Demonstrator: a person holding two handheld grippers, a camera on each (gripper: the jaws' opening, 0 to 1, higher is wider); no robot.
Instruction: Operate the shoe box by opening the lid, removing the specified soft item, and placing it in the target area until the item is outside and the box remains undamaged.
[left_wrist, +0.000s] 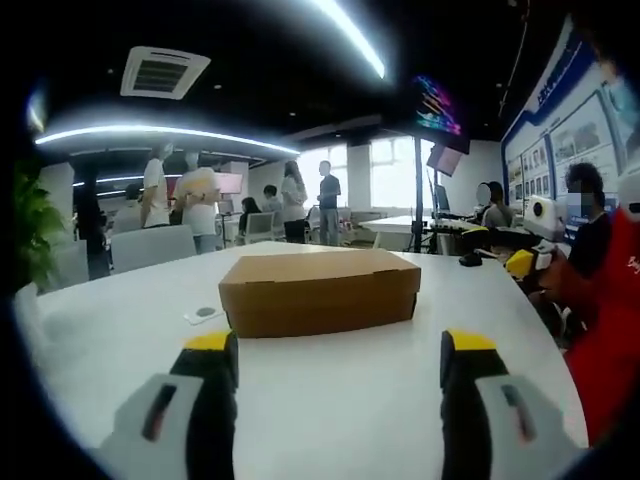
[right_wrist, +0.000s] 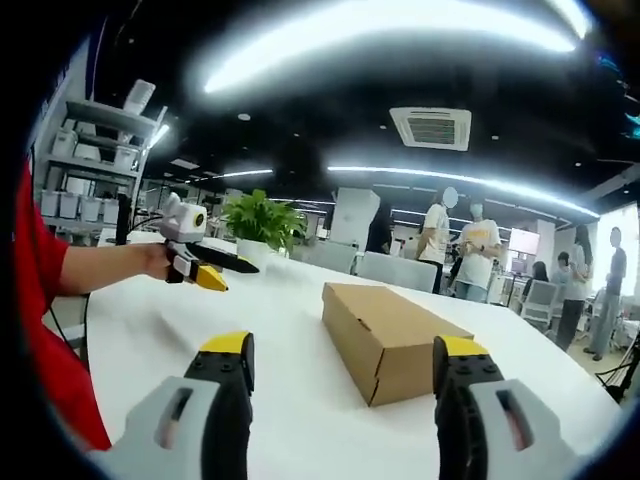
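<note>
Both tongs gape before closed shoe box (left_wrist: 320, 290) on table (left_wrist: 120, 340).

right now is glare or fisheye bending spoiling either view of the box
Left gripper view: ceiling strip lights bow with fisheye, yet the shoe box is sharp and evenly lit. Right gripper view: a ceiling light blows out overhead, box still clear.

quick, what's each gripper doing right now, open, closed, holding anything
Left gripper: open, holding nothing, short of the closed cardboard box.
Right gripper: open, holding nothing, also short of the box.
</note>
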